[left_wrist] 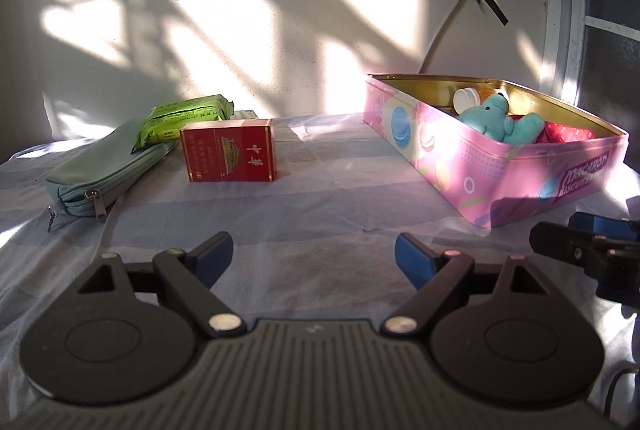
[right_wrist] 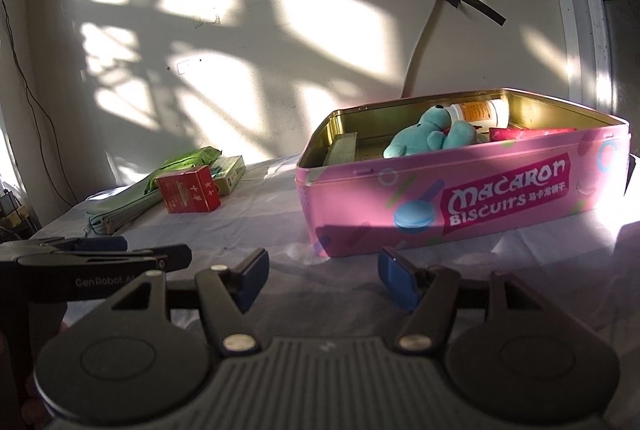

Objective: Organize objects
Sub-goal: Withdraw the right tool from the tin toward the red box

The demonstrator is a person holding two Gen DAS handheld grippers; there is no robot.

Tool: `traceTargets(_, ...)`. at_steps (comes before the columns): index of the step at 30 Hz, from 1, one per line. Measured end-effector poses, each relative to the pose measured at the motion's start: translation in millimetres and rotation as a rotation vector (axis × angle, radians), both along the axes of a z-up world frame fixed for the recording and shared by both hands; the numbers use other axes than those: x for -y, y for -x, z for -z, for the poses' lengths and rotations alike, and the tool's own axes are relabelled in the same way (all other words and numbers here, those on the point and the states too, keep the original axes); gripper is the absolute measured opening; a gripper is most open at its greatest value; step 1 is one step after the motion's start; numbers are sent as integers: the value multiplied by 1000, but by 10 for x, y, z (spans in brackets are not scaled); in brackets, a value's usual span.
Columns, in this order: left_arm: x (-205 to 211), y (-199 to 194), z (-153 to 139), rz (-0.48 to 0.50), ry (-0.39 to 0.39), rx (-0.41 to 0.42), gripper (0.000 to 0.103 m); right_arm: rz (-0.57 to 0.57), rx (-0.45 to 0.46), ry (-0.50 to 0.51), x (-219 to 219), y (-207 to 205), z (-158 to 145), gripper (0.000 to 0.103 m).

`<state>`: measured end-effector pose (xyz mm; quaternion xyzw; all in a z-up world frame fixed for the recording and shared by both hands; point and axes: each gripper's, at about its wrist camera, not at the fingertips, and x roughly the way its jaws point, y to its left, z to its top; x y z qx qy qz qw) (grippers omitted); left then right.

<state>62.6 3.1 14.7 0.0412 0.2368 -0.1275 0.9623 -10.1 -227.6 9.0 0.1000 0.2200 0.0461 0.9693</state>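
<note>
Left gripper [left_wrist: 314, 256] wide open over the striped cloth [left_wrist: 320, 189], red box [left_wrist: 229, 150] beside green pouch [left_wrist: 106, 165], teddy [left_wrist: 500, 119] in pink tin [left_wrist: 480, 157]

Patchy sunlight falls across the cream wall [left_wrist: 248, 29] behind the table's pale striped cloth [left_wrist: 320, 197].

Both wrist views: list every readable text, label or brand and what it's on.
"MACARON BISCUITS", then small Chinese characters too blurred to read: pink tin.
"GenRobot.AI", last letters dim: left claw, its body seen from the right wrist view.
Two gold Chinese characters, 中华: red box; its fine print is too small.
Green packet: print unreadable.
White bottle with orange label: unreadable.
</note>
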Motion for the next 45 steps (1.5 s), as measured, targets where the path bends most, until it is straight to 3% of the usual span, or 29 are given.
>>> traceTargets(9,38,86,-12,48,1,42,91,-1,6,-3,-1,4,1,63)
traceTargets(33,-1,71,-4,54,16,33,92,3,6,14,-37,15,-6,66)
traceTargets(39,-48,22,-10,47,37,-2,92,-9,3,44,-95,11,-9,66)
traceTargets(42,-138,-10,-94,34,52,-6,92,-51,11,81,-201,25,-39,66)
traceTargets(45,-292,-51,-208,-15,20,52,92,-148,26,118,-369,8,-110,66)
